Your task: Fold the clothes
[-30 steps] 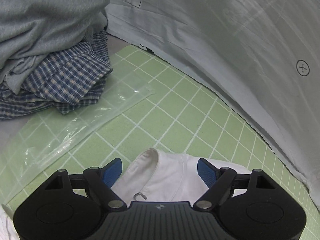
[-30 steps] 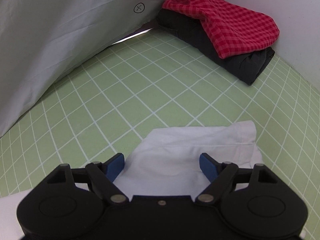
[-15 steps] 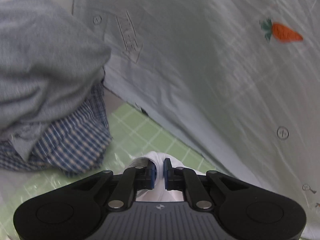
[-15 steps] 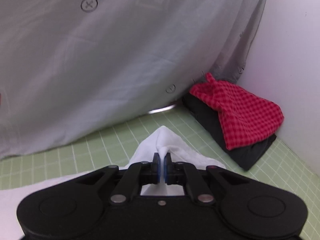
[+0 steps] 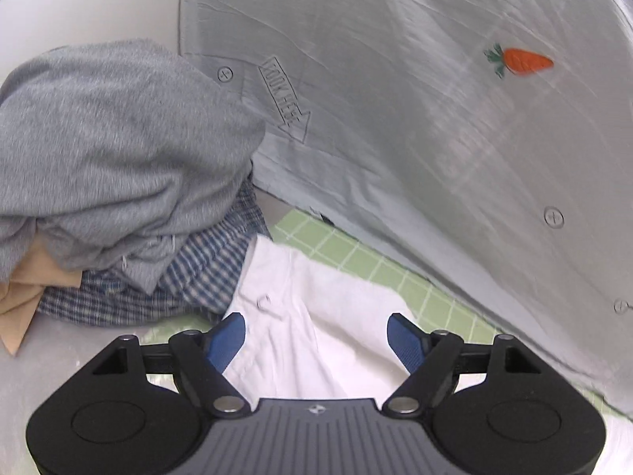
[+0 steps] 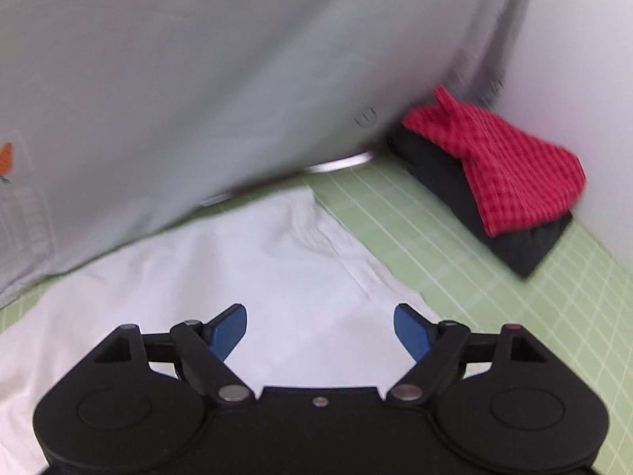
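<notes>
- Leftmost, a pile of clothes sits at the table's edge: a grey knit garment (image 5: 118, 150) on top, a blue plaid shirt (image 5: 205, 273) under it, a tan cloth (image 5: 23, 293) poking out at the side.
- Behind, a pale grey sheet (image 5: 415, 126) hangs as a backdrop; it bears an arrow outline with lettering that seems to read "LOOK HERE", small circled crosses and an orange carrot (image 5: 522, 60).
- The left gripper (image 5: 316, 340) has just been opening; its blue pads are spread, with the white shirt (image 5: 316, 304) lying below and between them, not pinched.
- The shirt rests on a green gridded mat (image 6: 455, 245), its far edge close to the sheet.
- The right gripper (image 6: 320, 334) has likewise just opened wide over the shirt, gripping nothing.
- Rightward the mat lies bare up to a red checked cloth (image 6: 510, 166) stacked on a folded black garment (image 6: 522, 245) against the white wall (image 6: 585, 59).
</notes>
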### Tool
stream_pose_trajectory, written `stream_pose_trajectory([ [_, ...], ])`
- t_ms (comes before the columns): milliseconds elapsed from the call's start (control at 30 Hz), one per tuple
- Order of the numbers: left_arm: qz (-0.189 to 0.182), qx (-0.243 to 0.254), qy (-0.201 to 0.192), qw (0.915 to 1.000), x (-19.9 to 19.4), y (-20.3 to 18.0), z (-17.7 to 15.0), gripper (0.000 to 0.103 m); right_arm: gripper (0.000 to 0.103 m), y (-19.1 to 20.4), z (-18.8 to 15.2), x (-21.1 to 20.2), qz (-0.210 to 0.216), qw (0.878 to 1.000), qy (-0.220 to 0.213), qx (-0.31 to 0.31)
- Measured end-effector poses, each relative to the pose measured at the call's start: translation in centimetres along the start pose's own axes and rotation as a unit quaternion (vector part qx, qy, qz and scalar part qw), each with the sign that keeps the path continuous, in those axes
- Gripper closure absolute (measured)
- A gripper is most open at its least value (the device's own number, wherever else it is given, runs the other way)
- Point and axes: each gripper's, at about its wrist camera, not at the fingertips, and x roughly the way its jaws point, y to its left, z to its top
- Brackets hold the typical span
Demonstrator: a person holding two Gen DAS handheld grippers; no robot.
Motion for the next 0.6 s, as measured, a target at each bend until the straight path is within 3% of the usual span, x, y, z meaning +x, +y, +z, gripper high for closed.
stream_pose_trajectory([
  [200, 0.003, -0.012, 0.056, 0.9984, -0.6, -1.6, -5.0, 0.023, 0.021, -6.1, -4.6, 3.3, -0.041, 0.988, 0.065, 0.132],
  [333, 0.008, 0.005, 0.069, 0.9976, -1.1, -3.5, -6.1, 0.023, 0.022, -6.6, -4.5, 4.6, -0.042, 0.992, 0.05, 0.108],
  [367, 0.01, 0.01, 0.069, 0.9975, -1.2, -3.9, -6.2, 0.023, 0.034, -6.6, -4.2, 4.6, -0.033, 0.994, 0.042, 0.093],
  [400, 0.011, 0.016, 0.069, 0.9974, -1.4, -4.4, -6.2, 0.023, 0.062, -6.5, -3.9, 4.6, -0.023, 0.996, 0.036, 0.075],
  [433, 0.01, 0.018, 0.068, 0.9975, -1.5, -4.9, -6.2, 0.023, 0.1, -6.3, -3.4, 4.7, -0.005, 0.998, 0.035, 0.05],
  [533, 0.003, 0.024, 0.059, 0.9979, -2.6, -5.8, -6.0, 0.023, 0.101, -6.4, -1.9, 4.4, 0.01, 1.0, 0.013, -0.016],
  [600, 0.002, 0.033, 0.052, 0.9981, -3.7, -6.1, -5.9, 0.023, 0.1, -7.7, -0.7, 4.0, -0.006, 1.0, -0.017, -0.015],
])
